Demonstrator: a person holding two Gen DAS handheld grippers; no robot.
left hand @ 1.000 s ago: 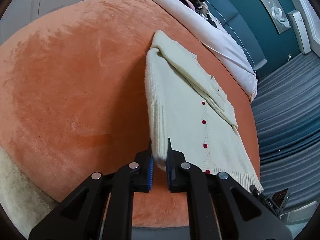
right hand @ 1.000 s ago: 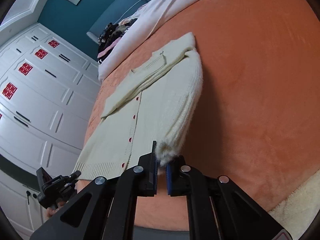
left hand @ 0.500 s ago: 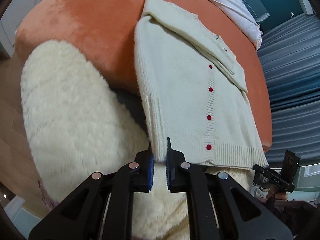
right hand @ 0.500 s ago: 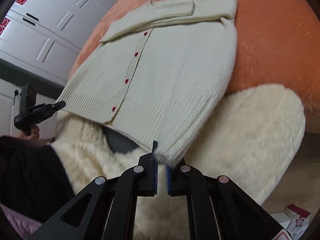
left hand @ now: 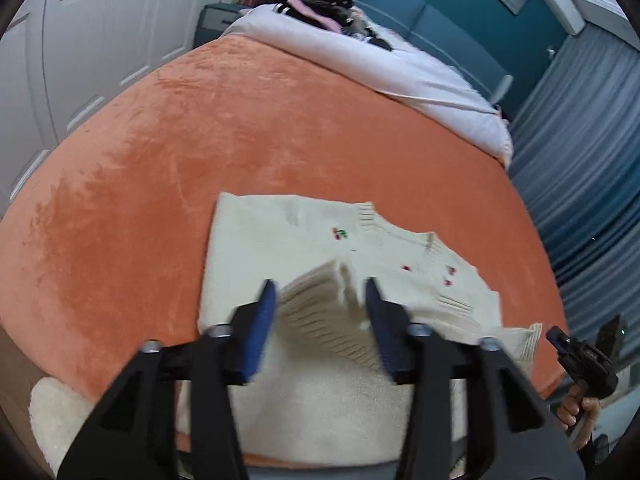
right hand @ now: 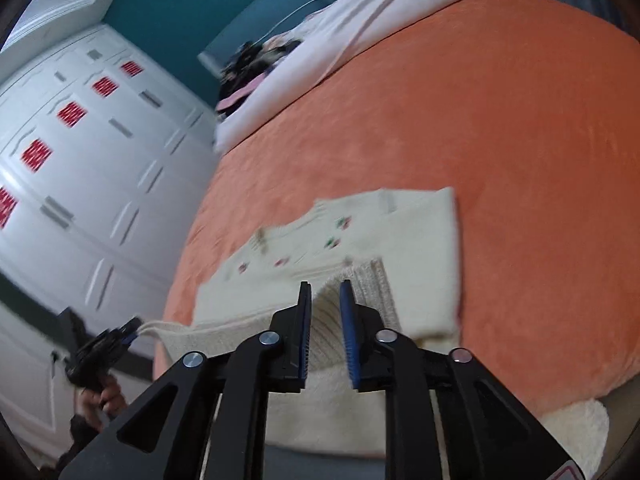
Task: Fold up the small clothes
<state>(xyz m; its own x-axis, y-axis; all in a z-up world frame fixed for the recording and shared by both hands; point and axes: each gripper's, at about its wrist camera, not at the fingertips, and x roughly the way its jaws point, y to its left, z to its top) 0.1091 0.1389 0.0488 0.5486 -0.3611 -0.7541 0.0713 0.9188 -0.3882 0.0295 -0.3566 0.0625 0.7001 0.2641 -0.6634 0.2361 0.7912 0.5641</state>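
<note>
A cream knit cardigan (left hand: pixel 304 240) with small red cherry marks lies on the orange blanket (left hand: pixel 240 128), its ribbed hem (left hand: pixel 328 312) folded up over the body. My left gripper (left hand: pixel 320 296) is open wide, with the hem lying loose between its jaws. In the right wrist view the cardigan (right hand: pixel 408 240) lies the same way. My right gripper (right hand: pixel 325 296) is partly open, with the ribbed hem (right hand: pixel 372 288) loose between its jaws. The other gripper shows at each view's edge, right (left hand: pixel 580 356) and left (right hand: pixel 100 344).
A fluffy cream rug (left hand: pixel 60 412) hangs at the near edge of the bed. A white duvet (left hand: pixel 380 56) and a heap of dark clothes (left hand: pixel 320 0) lie at the far end. White wardrobe doors (right hand: pixel 80 160) stand to the left, grey curtains (left hand: pixel 580 160) to the right.
Both grippers carried the hem up and forward over the cardigan's body, folding it in half. Both then opened and let the hem go.
</note>
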